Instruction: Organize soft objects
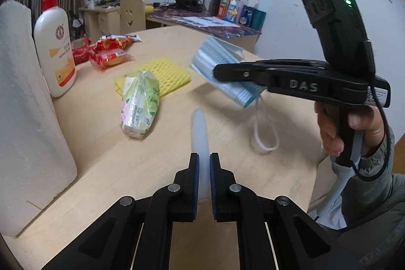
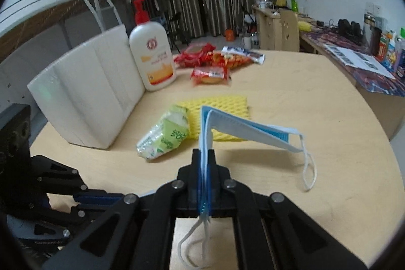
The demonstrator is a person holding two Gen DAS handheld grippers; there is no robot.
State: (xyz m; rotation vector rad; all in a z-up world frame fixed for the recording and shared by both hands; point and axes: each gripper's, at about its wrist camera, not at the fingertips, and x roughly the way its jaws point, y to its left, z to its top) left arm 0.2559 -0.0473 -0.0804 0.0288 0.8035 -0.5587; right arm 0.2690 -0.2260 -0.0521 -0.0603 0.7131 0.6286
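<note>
I am pinching a stack of blue face masks (image 2: 243,129) in my right gripper (image 2: 205,163), jaws pressed on the stack, holding it above the wooden table (image 2: 329,133); its ear loops are dangling. My left gripper (image 1: 203,168) is clamping a pale translucent strip (image 1: 200,128). Farther off, a green tissue pack (image 2: 164,136) is lying partly on a yellow foam net (image 2: 222,105).

My right fingers (image 2: 205,156) covering the middle of the face mask stack (image 2: 243,125), white foam block (image 1: 27,103) running off the frame's left edge, translucent strip (image 1: 200,128) blurring beyond my left fingers (image 1: 193,168), bottle (image 2: 152,57) print staying unreadable.
</note>
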